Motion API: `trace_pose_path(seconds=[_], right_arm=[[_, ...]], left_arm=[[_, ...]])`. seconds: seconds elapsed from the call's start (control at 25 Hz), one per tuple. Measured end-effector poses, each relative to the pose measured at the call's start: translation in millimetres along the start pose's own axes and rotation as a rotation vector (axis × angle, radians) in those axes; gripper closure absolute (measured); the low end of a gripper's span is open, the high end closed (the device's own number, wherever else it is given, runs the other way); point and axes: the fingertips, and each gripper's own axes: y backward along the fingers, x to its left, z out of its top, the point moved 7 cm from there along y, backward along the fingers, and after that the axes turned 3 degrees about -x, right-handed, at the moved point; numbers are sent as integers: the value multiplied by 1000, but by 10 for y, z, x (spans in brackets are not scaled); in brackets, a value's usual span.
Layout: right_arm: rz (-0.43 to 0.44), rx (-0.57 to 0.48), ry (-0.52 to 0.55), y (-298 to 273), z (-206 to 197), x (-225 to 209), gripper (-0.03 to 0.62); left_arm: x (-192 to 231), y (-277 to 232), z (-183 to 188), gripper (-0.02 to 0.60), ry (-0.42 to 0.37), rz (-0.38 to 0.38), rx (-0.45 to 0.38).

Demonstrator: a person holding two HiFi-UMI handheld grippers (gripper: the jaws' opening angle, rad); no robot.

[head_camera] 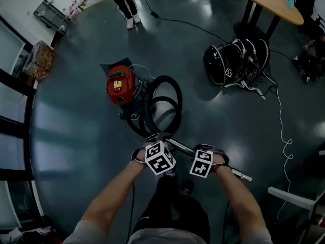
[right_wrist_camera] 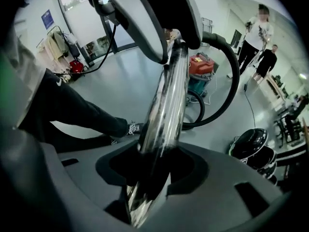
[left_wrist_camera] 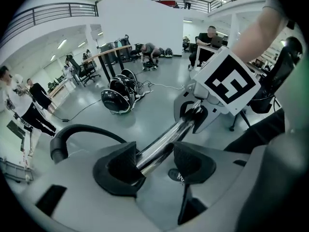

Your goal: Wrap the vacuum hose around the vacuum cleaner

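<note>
Chrome wand [head_camera: 183,147] is the part in hand: it lies slantwise in front of my body, low over the grey floor [head_camera: 76,136], with a gripper on each portion. My left gripper [left_wrist_camera: 154,161] sits near the hose end with its jaws standing wide. The tube runs diagonally between the pads and bears on them. My right gripper [right_wrist_camera: 152,170] is clamped at a narrower setting further along the same tube, toward its free end. The black hose [head_camera: 179,98] runs from the wand to the red vacuum cleaner [head_camera: 121,84], which stands on the floor ahead of me, well apart from both grippers. The hose lies in loose loops just beside the canister, not around it. I judge the step to be positioning of the wand, with the wrapping itself not yet begun. The next move calls for carrying the wand toward the canister and leading it round the body so that the hose follows in a coil. Both grips must hold firm, since the polished tube can slip or rotate in the pads, and the slack loops must not kink or drag the canister.
</note>
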Motion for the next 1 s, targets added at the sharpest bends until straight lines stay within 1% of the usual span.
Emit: trace_pose_path(seconds=[0.2, 0.36, 0.48, 0.56, 0.6, 0.68, 0.76, 1.0], right_arm=[[-13, 53, 111, -469, 67, -351, 421], [-10, 80, 183, -918, 11, -597, 424], [-21, 99, 224, -1277, -112, -784, 425], [-44, 119, 259, -1531, -215, -926, 425], [-55, 130, 280, -1667, -266, -989, 425], [-66, 150, 323, -1948, -366, -1074, 428], [-74, 162, 365, -2218, -468, -1156, 428], [-109, 164, 463, -3004, -686, -1417, 428]], left_arm=[[312, -390, -435, 331, 43, -1, -8], [535, -784, -729, 331, 136, -39, -24], [686, -1079, -920, 331, 200, -35, -72], [794, -1290, -1055, 331, 251, -40, -106], [839, -1406, -1134, 331, 277, -51, -112], [899, -1653, -1324, 331, 311, -64, -93], [947, -1904, -1513, 331, 314, -59, -66], [1022, -2652, -1943, 331, 295, -30, -39]])
